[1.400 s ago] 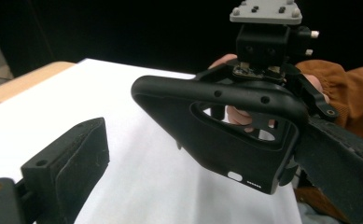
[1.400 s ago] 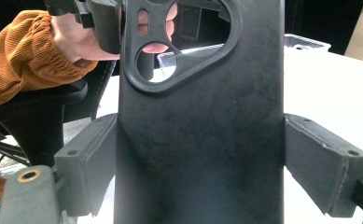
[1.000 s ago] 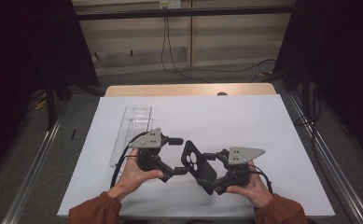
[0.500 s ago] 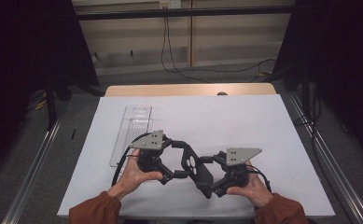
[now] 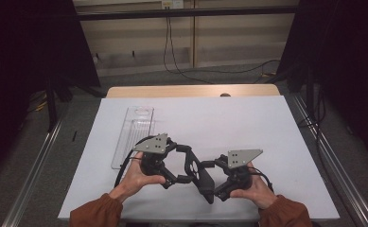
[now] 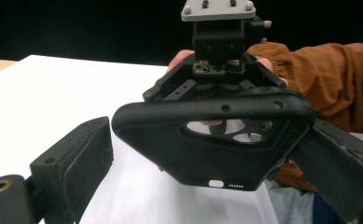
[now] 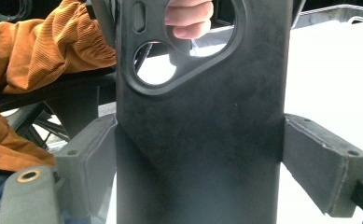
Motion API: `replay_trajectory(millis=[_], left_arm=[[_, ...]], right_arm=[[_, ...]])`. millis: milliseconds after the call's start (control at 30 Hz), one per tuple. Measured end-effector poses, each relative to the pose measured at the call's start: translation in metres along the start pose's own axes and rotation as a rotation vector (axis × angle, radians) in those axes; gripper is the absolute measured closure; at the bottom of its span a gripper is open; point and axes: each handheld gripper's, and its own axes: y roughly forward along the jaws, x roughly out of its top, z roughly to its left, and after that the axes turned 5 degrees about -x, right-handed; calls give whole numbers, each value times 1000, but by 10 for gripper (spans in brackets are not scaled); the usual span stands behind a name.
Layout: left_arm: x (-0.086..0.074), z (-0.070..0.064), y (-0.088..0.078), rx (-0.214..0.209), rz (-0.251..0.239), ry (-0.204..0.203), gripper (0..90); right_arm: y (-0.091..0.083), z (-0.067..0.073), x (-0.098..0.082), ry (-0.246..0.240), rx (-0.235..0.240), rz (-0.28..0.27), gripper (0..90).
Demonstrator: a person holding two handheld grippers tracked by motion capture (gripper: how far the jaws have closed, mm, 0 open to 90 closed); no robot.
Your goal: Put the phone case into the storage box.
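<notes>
The black phone case (image 5: 198, 172) sits low in the high view's centre, above the bench (image 5: 248, 123). The right gripper (image 5: 209, 177) has its fingers clamped across the case's sides. The left gripper (image 5: 184, 163) has its fingers spread wide, the case between them.

— What sort of place is this?
— A lab recording bay: a white-covered table (image 5: 248, 118) at mid-frame, black curtains (image 5: 25, 56) at both sides, cables (image 5: 181, 61) on the floor at the top, metal rails (image 5: 35, 170) along the edges.

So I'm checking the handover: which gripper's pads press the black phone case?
The right gripper clamps the black phone case; the left gripper pads stand apart from it.
</notes>
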Motion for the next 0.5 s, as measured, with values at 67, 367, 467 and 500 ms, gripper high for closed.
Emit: replay_trajectory(millis=[67,367,467,500], left_arm=[[0,0,1,-5,1,4,61],[2,-2,2,-31,3,22,90],[2,-2,4,-39,2,20,98],[2,-2,4,-42,2,17,101]], right_arm=[[0,1,0,0,5,6,144],[0,2,1,0,19,13,145],[1,2,1,-4,23,21,145],[1,3,1,-4,22,21,145]])
